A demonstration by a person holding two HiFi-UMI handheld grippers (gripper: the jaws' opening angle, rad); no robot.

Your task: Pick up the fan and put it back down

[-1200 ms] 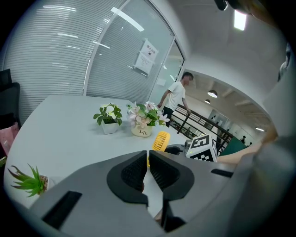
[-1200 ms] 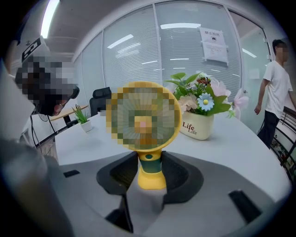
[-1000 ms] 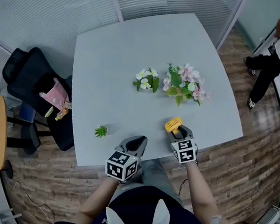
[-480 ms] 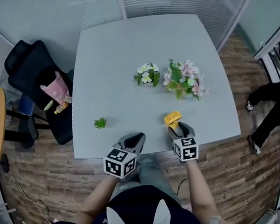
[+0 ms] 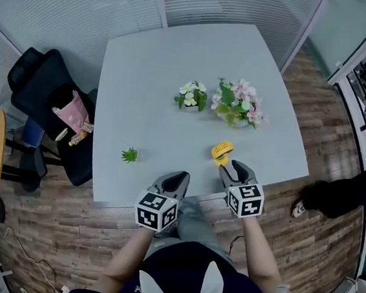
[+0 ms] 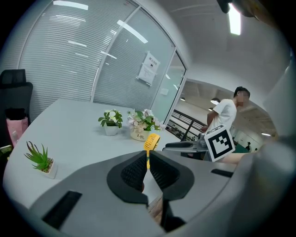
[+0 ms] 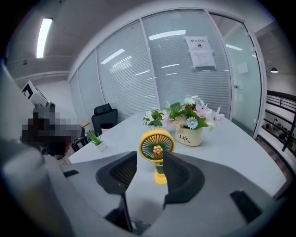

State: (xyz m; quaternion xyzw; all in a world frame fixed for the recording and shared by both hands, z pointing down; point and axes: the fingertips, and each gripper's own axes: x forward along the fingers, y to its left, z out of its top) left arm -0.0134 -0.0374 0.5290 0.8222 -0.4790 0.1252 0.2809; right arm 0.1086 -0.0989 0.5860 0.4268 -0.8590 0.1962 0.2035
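The yellow fan [image 5: 221,152] stands upright on the grey table [image 5: 151,74] near its front edge, its round head facing the right gripper view [image 7: 157,147]. My right gripper [image 5: 231,167] hovers just behind it, clear of the fan. Its jaws are open and have just been closing, with nothing between them [image 7: 149,158]. My left gripper [image 5: 178,178] hangs over the table's front edge, left of the fan. Its pads [image 6: 134,170] sit almost together with nothing held, and the fan [image 6: 151,141] shows beyond them.
A pot of pink flowers [image 5: 239,106] and a smaller white-flower pot [image 5: 191,99] stand behind the fan. A tiny green plant [image 5: 129,154] sits at the front left. A black chair [image 5: 45,95] with a pink bag stands left of the table. A person [image 5: 353,193] walks at the right.
My right gripper has pulled back and up from the fan, which now stands free on the table. The left gripper shifted slightly. The person at the right walked nearer.
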